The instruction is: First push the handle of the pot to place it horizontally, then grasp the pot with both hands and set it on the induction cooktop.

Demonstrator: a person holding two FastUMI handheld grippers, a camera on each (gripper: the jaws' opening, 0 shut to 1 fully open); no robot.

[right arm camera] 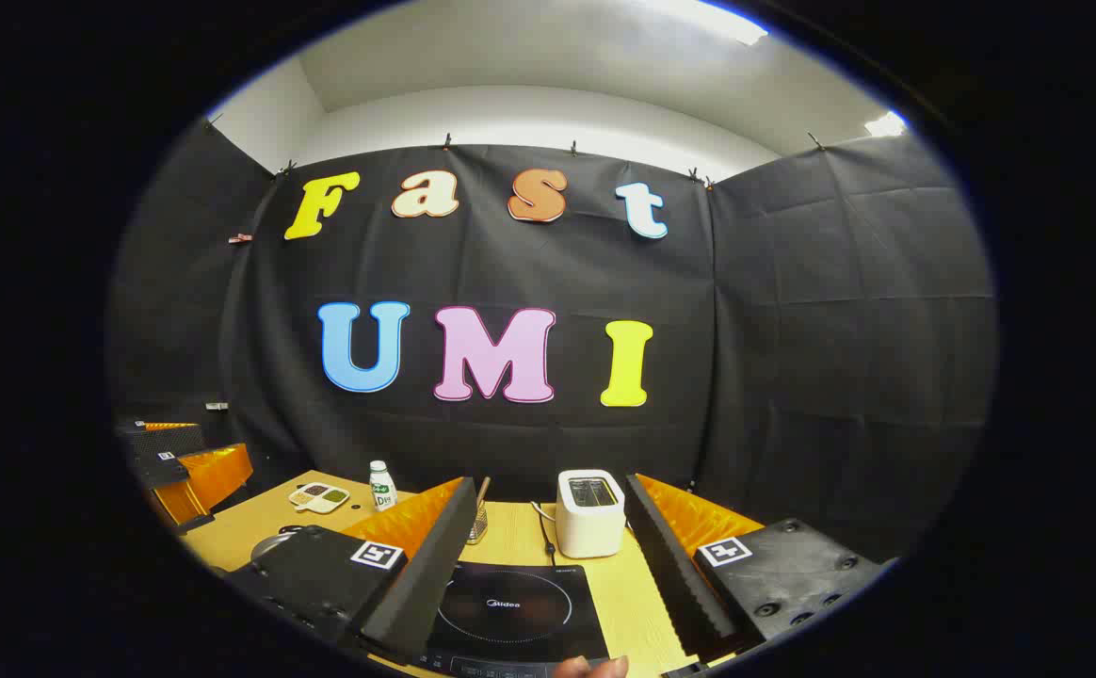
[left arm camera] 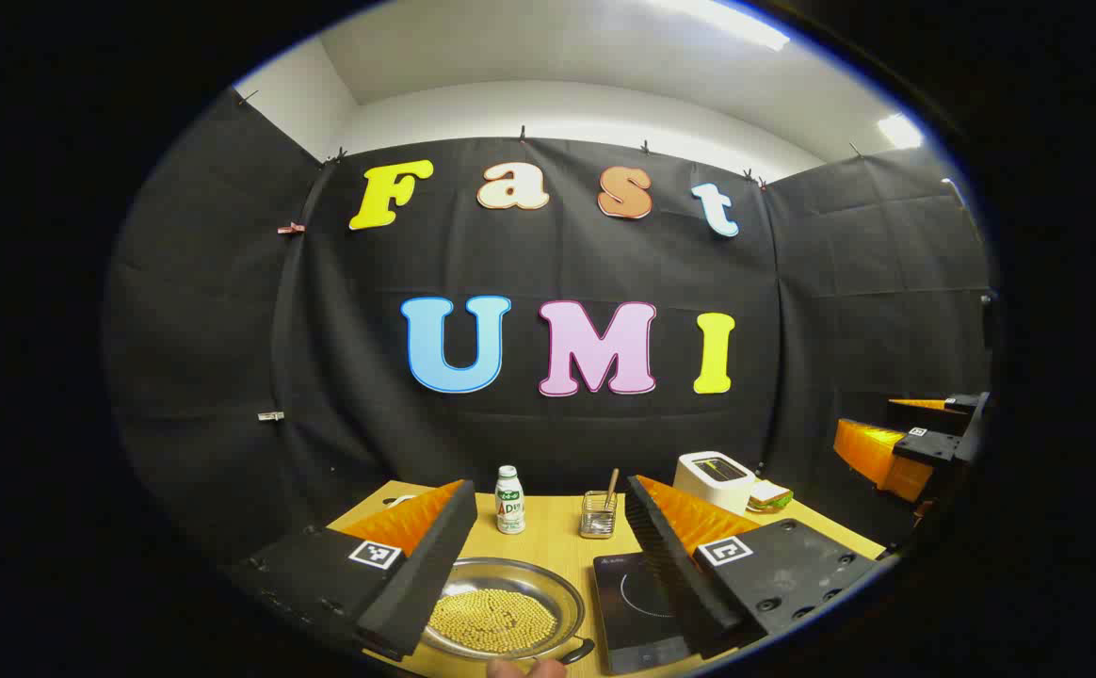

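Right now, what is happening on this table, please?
A person holds a tool in each hand above a wooden table. Both are open and hold nothing. The left tool hovers over a metal pot of small yellow beads; its dark handle points toward the cooktop beside it. The right tool hovers over the cooktop. The pot is not yet on it.

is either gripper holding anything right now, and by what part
Nothing is held: the left gripper and the right gripper both stand open above the table, with the pot untouched.
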